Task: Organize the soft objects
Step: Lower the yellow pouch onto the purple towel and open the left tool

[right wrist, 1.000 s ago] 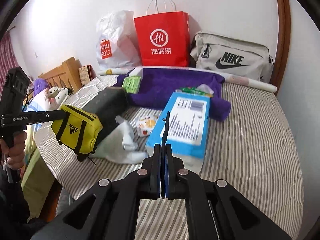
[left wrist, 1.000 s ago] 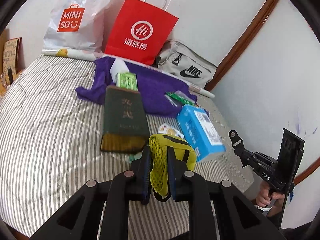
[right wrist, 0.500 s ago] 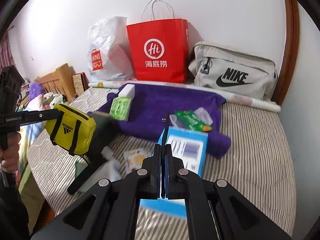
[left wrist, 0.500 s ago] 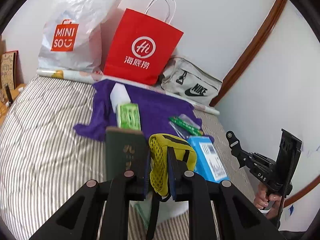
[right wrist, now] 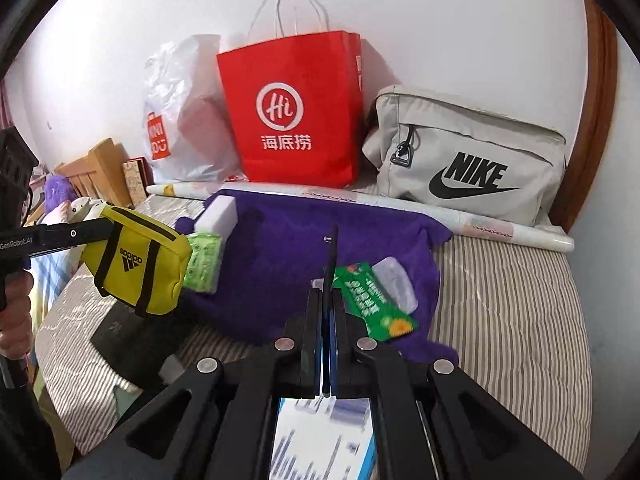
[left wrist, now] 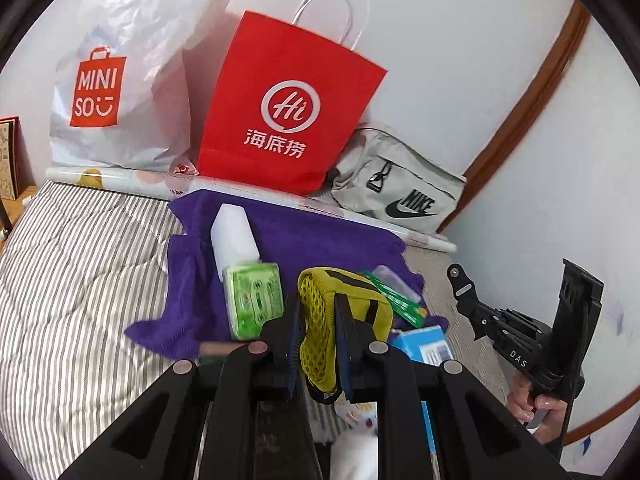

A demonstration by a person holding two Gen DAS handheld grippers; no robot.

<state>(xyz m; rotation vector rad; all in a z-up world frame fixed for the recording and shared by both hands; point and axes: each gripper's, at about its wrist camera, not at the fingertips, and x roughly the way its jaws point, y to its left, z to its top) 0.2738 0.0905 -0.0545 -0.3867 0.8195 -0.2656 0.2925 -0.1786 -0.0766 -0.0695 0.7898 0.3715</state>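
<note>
Left wrist view: your left gripper [left wrist: 316, 344] clamps the yellow pouch [left wrist: 336, 320] above the purple towel [left wrist: 320, 240] (your right gripper [right wrist: 328, 344] pinches a thin dark strap [right wrist: 331, 264]).

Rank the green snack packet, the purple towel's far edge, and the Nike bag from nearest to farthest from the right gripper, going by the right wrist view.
From the right gripper:
1. Green snack packet, just right of the fingertips, lying on the towel.
2. Purple towel, its far edge farther up the bed, ahead.
3. Nike bag, against the wall, far right.

Left tool [left wrist: 316, 340] clamped on yellow pouch [left wrist: 340, 320], above purple towel [left wrist: 304, 240], red bag [left wrist: 288, 104] behind
</note>
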